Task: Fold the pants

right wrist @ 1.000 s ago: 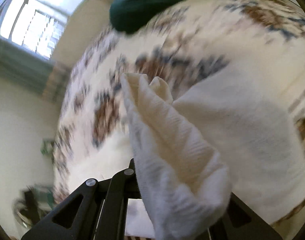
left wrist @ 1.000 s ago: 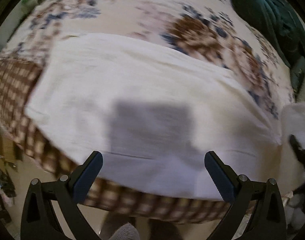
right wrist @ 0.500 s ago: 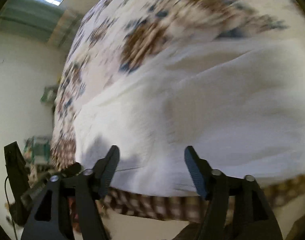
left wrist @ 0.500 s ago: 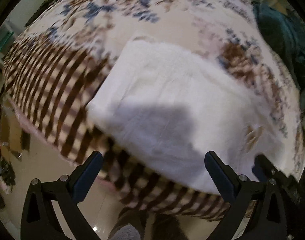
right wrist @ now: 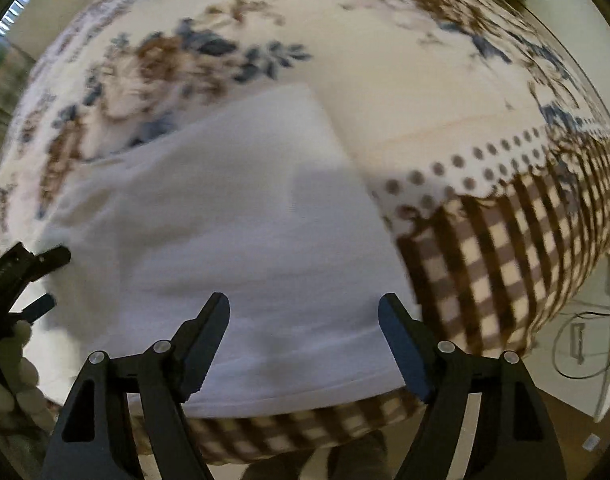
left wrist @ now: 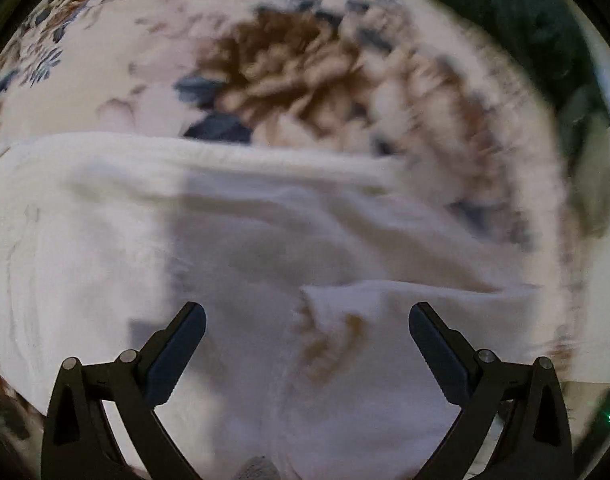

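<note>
Both tools (left wrist: 307,326) (right wrist: 303,316) gape empty above folded white pants (right wrist: 233,216) on bedspread (right wrist: 385,92).

A: What colour are the pants (right wrist: 241,248)?

B: White all over, with a small brown mark just by the folded edge, seen from the left wrist.

A: And the blanket (right wrist: 405,92) under the pants?

B: Cream, printed with brown and dark blue flowers beyond the pants. Right of the pants runs a band of brown dots, then a brown-and-cream check down the side.

A: Anything past the pants, at the blanket's far edge?

B: A dark green cloth (left wrist: 517,20).
</note>
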The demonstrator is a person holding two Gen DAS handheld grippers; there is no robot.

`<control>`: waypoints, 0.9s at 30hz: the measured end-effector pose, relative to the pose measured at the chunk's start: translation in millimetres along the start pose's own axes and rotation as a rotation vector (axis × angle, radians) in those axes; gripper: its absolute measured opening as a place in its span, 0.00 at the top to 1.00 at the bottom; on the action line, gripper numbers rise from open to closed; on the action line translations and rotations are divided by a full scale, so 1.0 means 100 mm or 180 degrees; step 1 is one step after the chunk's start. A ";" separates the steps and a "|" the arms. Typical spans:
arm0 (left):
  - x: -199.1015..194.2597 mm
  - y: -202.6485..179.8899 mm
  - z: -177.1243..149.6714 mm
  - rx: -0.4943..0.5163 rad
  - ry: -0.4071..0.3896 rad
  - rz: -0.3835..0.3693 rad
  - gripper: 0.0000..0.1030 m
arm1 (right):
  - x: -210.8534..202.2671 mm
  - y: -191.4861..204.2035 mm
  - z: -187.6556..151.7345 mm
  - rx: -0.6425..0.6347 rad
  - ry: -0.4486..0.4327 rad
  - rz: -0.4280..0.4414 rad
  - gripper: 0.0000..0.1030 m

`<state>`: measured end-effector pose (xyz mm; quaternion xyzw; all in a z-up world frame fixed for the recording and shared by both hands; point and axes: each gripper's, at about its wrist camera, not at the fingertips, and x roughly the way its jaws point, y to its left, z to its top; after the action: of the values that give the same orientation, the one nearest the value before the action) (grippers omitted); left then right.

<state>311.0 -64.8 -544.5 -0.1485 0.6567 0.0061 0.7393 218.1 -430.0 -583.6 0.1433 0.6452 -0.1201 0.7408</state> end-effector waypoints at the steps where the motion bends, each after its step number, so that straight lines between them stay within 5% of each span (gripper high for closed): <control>1: 0.12 0.04 0.03 -0.0022 0.0100 0.0082 0.00 | 0.05 -0.06 -0.01 0.0036 0.0058 -0.0057 0.36; 5: 0.08 0.23 0.09 -0.0263 0.0233 -0.0169 0.00 | 0.09 -0.09 -0.01 0.0099 -0.0016 -0.0152 0.54; 9: -0.29 0.33 -0.05 -0.0476 0.0137 -0.0281 0.00 | -0.02 0.05 -0.08 0.0080 -0.0043 0.0450 0.54; 11: -0.44 0.19 -0.23 -0.0279 0.0051 -0.0302 0.00 | 0.03 0.21 -0.19 -0.0097 0.0112 0.0678 0.66; 14: -0.36 0.00 -0.60 0.0160 0.0137 -0.0014 0.00 | 0.14 0.37 -0.39 -0.0393 0.0294 0.0581 0.67; 17: -0.09 0.07 -0.90 0.0239 0.0419 0.0291 0.00 | 0.12 0.38 -0.52 -0.0587 0.0287 0.0498 0.67; 22: -0.06 0.33 -1.03 -0.0035 0.0437 0.0186 0.00 | 0.10 0.43 -0.53 -0.0705 0.0383 0.0386 0.67; 24: -0.14 0.38 -1.00 -0.0150 0.0394 0.0090 0.00 | 0.04 0.52 -0.52 -0.0729 0.0412 0.0304 0.65; 26: -0.34 0.54 -0.99 -0.0392 0.0220 -0.0134 0.00 | -0.03 0.65 -0.46 -0.0773 0.0403 0.0237 0.37; 27: -0.45 0.63 -0.99 -0.0505 0.0114 -0.0195 0.00 | -0.10 0.70 -0.45 -0.0795 0.0344 0.0242 0.31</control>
<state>196.0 -18.6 -523.1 -0.2267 0.6625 0.0329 0.7132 200.5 -348.1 -575.4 0.0805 0.6881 -0.0028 0.7211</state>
